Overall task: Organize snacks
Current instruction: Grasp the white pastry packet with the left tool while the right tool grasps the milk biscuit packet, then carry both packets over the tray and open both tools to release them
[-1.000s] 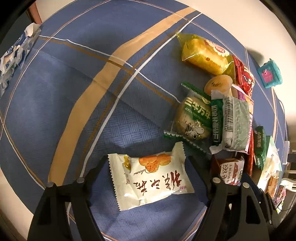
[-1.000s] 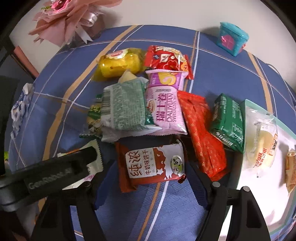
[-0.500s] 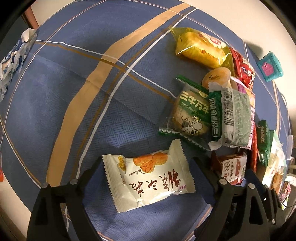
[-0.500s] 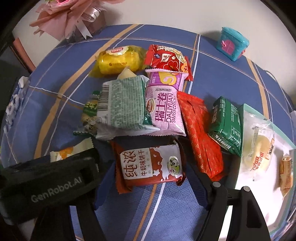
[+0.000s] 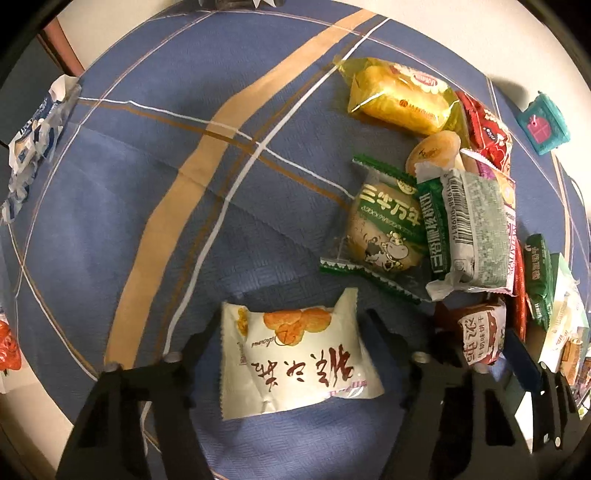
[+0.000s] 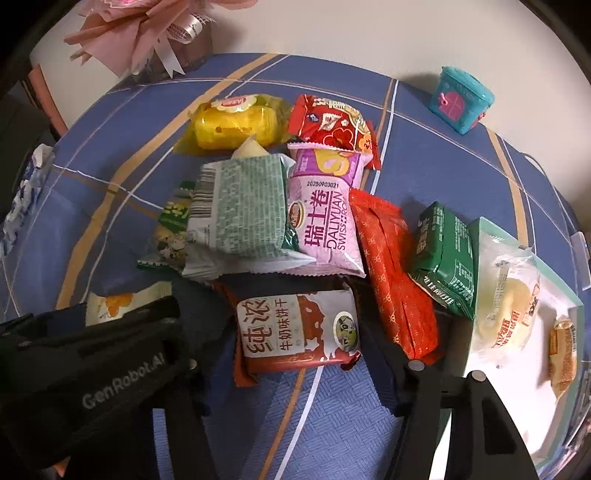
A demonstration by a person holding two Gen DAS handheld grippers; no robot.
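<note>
Left wrist view, left to right: I see a blue-and-white wrapper (image 5: 35, 136) at the far edge of the blue plaid cloth (image 5: 122, 229) covering the surface. My left claw (image 5: 291, 354) points down over a white snack packet (image 5: 295, 360) printed with orange chips. Its jaws have just been closing, and both fingers now appear to touch the packet's two ends; I read this as a clamp on the packet, which lies flat on the cloth. Further right sits the snack pile: a yellow cake pack (image 5: 399, 98), a green cow-print biscuit pack (image 5: 384, 236) and a grey-green pack (image 5: 472, 236) lying barcode up.

Right wrist view, left to right: this view alone shows the black body of the left claw (image 6: 92, 369), and a pink ribbon bouquet (image 6: 147, 29) beyond the cloth. My right claw (image 6: 295, 339) straddles a red-and-white milk biscuit pack (image 6: 299, 332). Its jaws have just been closing, with the pack between them; the right finger meets the pack's end, the left contact is hidden, so I cannot tell whether the grip is complete. Behind it lie a pink Swiss roll pack (image 6: 325, 221), an orange-red pack (image 6: 395, 277) and a dark green pack (image 6: 443, 258). Only here do I see the white tray (image 6: 498, 387) at far right, holding a round bun pack (image 6: 506, 306), and the teal box (image 6: 461, 98) standing well apart.
</note>
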